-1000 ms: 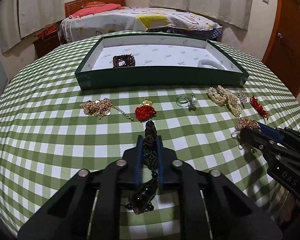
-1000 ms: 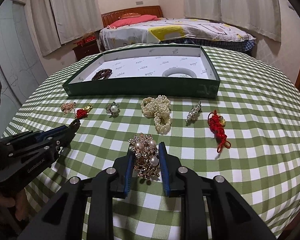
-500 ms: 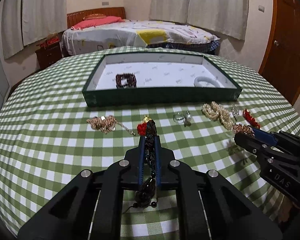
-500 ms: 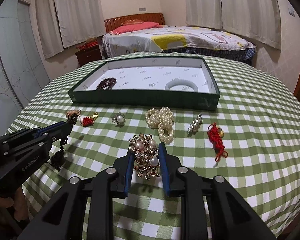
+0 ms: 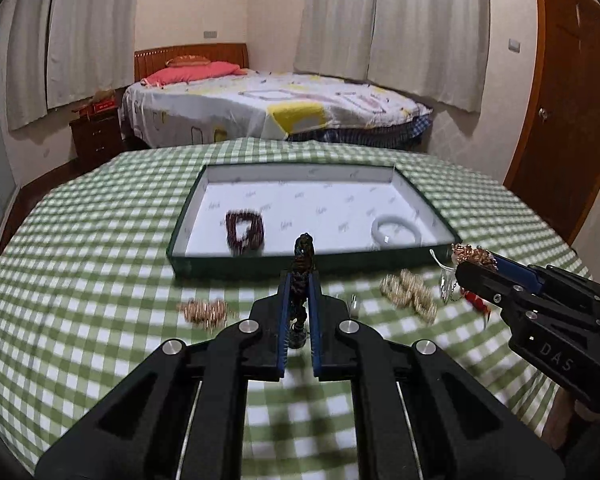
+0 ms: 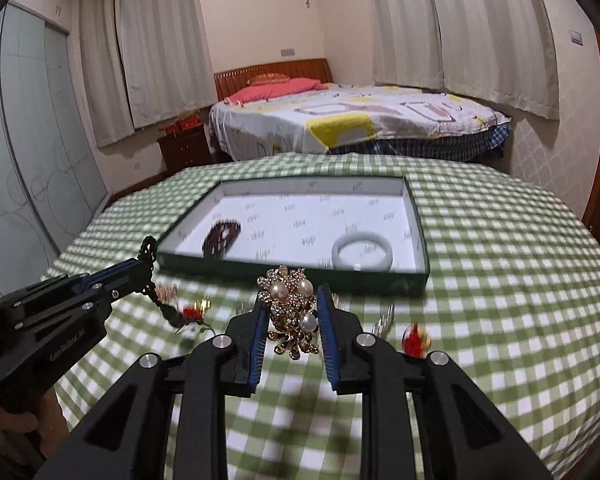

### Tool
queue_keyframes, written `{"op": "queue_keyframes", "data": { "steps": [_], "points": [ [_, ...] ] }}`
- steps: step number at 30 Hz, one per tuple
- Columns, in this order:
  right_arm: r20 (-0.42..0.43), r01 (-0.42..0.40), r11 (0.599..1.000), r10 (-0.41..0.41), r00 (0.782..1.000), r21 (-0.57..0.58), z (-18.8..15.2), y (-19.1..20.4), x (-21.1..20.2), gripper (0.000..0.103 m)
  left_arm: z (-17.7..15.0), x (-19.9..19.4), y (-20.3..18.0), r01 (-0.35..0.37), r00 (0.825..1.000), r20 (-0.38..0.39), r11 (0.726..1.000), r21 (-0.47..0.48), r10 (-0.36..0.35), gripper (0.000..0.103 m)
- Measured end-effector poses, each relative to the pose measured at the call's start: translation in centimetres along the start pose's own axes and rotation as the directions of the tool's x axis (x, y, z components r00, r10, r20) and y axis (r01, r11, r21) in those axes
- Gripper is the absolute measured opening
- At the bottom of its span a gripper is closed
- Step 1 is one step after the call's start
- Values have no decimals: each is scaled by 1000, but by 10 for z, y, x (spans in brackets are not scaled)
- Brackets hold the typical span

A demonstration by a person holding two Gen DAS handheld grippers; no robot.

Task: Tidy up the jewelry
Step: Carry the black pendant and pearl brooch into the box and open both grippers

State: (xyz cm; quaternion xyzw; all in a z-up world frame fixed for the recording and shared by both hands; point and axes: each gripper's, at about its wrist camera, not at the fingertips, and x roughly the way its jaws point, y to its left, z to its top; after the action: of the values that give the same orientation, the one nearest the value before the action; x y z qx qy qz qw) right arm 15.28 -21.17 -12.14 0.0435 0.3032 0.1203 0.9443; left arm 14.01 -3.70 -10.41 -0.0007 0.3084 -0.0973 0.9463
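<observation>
- Both grippers had risen off the checked tablecloth (image 5: 100, 264) since a second earlier, each carrying its piece up and forward toward the green tray (image 5: 428, 208).
- Left gripper (image 5: 299, 304): jaws nearly closed, pinching a dark beaded strand (image 5: 303, 256) whose top stood up past the fingertips and whose tail hung below them.
- Right gripper (image 6: 293, 312): jaws partly closed on a gold brooch with pearls (image 6: 292, 300), held clear of the cloth.
- That lift meant two pieces were in transit; the tray ahead of both already held a dark red bead bracelet (image 5: 245, 229) and a white bangle (image 5: 396, 229).
- Below and beside the left gripper lay a gold chain (image 5: 204, 311) and a pearl cluster (image 5: 410, 290), not yet collected.
- Motion blur smeared the table items: a red-and-gold piece (image 6: 194, 310) was probably a knotted charm, and the small item behind the left fingers was largely hidden.
- Another red piece (image 6: 414, 336) was partly cut off by the right gripper's frame.
</observation>
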Motion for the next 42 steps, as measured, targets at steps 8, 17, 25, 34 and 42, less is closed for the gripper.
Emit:
{"op": "queue_keyframes", "data": {
  "steps": [8,17,25,34,42],
  "points": [
    [81,-22,1000,22,997,-5,46,0,9,25,50,10,-4,37,995,90,999,-2,-37,9],
    [109,-44,999,44,993,2,85,0,53,25,97,54,-3,35,989,143,999,1,-35,9],
    [-44,-32,999,34,998,41,64,-14,118,25,77,134,11,19,999,-47,999,-37,-21,9],
    [-174,-31,998,39,984,51,44,-18,153,25,58,173,8,37,986,-162,999,-30,-41,9],
    [-233,-49,997,61,971,57,42,-17,163,25,52,184,9,49,977,-205,998,-41,-56,13]
  ]
}}
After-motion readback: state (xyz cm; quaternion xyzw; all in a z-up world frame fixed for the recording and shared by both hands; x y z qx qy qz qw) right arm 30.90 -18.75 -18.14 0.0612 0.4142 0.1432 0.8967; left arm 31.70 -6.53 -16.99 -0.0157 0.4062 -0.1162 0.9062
